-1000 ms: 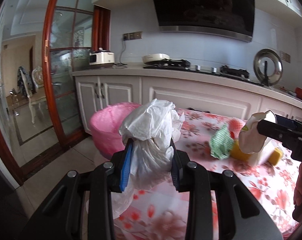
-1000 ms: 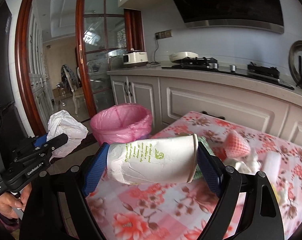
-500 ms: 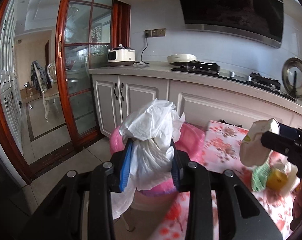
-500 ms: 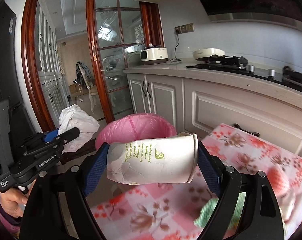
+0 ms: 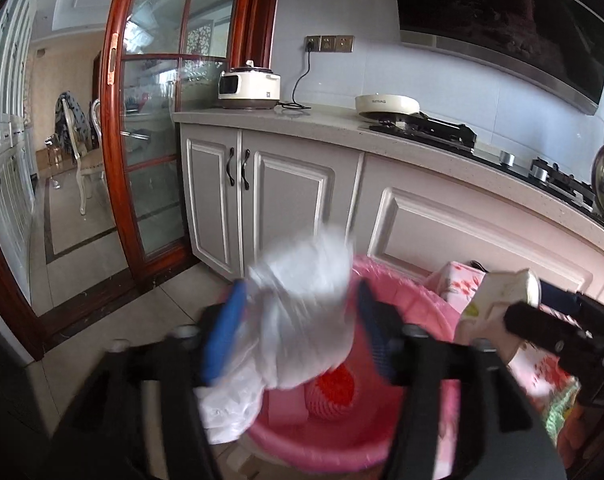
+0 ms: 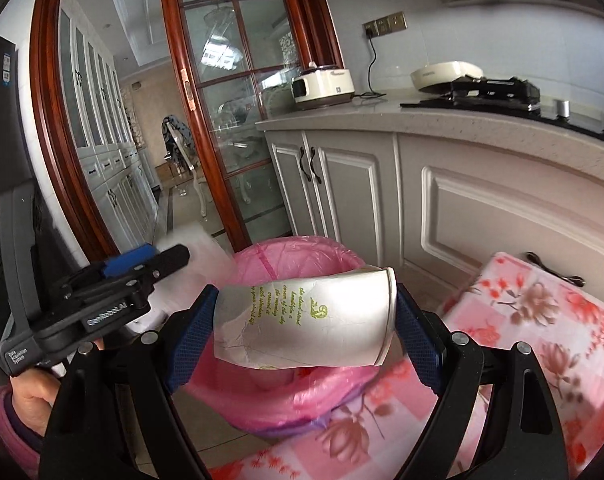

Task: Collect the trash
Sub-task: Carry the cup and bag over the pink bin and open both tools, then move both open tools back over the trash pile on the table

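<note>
My left gripper (image 5: 300, 288) hangs over the pink-lined bin (image 5: 413, 312), its jaws opening. A white plastic bag (image 5: 305, 332), blurred, sits loose between the blue pads with a gap on each side. A red net-like item (image 5: 335, 390) lies inside the bin. My right gripper (image 6: 305, 312) is shut on a crumpled white paper cup (image 6: 309, 320) with green print, held sideways just above the bin (image 6: 302, 252). From the right wrist view the left gripper (image 6: 158, 258) is at the bin's left rim, with the bag (image 6: 198, 248) a white blur.
The table with a pink floral cloth (image 6: 521, 320) stands right of the bin. Grey cabinets (image 5: 262, 184) and a counter with a stove run behind. A wood-framed glass door (image 5: 158, 120) and tiled floor (image 5: 82, 272) are to the left. A hand (image 6: 30, 396) holds the left gripper.
Both grippers have swung left from the table to above the pink bin. The left jaws have spread and the bag has come loose. The right keeps its hold on the cup.
</note>
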`<move>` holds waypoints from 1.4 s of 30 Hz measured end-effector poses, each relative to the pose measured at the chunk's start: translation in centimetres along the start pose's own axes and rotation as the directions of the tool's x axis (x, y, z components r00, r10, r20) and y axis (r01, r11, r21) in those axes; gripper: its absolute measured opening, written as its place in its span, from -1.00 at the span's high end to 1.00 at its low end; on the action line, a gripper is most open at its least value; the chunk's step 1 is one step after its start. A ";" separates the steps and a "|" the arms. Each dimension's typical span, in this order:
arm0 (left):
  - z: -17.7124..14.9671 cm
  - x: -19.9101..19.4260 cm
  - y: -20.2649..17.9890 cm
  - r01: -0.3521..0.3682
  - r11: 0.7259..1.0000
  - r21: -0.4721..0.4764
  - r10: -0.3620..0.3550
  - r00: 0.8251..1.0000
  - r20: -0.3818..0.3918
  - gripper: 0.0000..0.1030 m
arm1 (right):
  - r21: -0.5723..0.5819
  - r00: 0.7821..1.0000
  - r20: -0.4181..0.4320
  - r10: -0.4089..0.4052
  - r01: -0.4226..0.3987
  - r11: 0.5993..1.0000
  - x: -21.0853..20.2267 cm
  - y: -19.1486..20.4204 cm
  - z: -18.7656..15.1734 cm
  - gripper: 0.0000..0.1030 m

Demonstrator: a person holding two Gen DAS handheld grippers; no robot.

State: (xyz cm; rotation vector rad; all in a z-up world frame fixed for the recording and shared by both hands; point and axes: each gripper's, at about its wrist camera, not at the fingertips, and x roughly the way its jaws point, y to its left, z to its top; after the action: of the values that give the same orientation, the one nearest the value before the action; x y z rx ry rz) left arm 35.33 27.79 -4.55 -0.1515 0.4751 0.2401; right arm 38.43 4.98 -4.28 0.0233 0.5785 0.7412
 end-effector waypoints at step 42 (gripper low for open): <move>-13.2 -16.7 -11.6 0.097 0.995 0.038 -0.096 0.995 -0.022 -0.90 | 0.200 0.960 0.043 -0.277 0.263 0.944 -22.4 -5.4 -14.1 -0.69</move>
State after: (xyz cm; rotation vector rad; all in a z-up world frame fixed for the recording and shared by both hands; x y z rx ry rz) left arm 18.26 10.76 -7.26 -0.1381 0.4908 0.1348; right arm 21.51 -16.00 -6.46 0.1459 0.5702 0.4136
